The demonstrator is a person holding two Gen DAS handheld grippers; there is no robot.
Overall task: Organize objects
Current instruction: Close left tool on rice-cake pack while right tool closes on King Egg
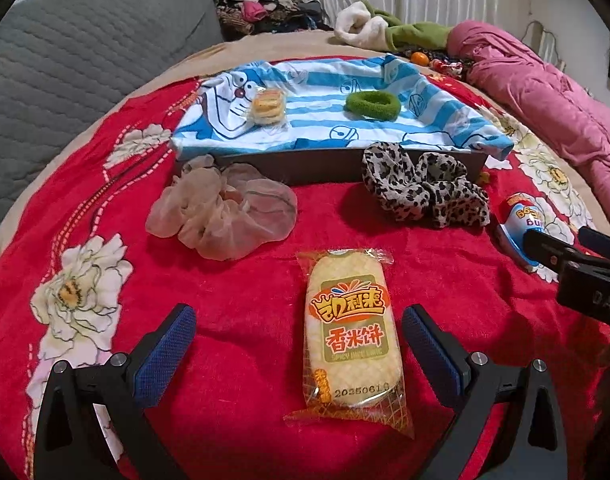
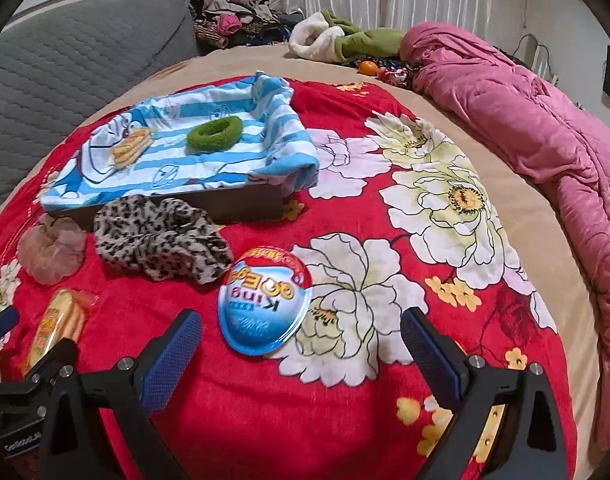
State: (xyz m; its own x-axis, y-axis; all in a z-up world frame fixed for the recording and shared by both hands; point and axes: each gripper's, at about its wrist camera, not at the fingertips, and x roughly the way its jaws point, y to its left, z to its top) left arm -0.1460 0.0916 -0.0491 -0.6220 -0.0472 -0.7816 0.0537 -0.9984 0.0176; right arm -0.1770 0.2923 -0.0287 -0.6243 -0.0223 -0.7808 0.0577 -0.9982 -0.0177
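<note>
A: Your left gripper (image 1: 299, 344) has its fingers spread wide, holding nothing; the orange-wrapped rice cracker packet (image 1: 351, 340) lies between them on the red floral blanket (image 1: 241, 320).

B: And my right?

A: Your right gripper (image 2: 301, 344) is spread too, with the blue egg-shaped snack capsule (image 2: 265, 300) at its 11 o'clock. The leopard-print fabric scrunchie (image 2: 161, 236) sits beyond, against the towel-lined tray (image 2: 241, 200).

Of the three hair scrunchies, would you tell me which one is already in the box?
The green scrunchie lies in the cloth-lined box; the leopard-print scrunchie and the sheer beige scrunchie lie outside, on the red blanket.
</note>
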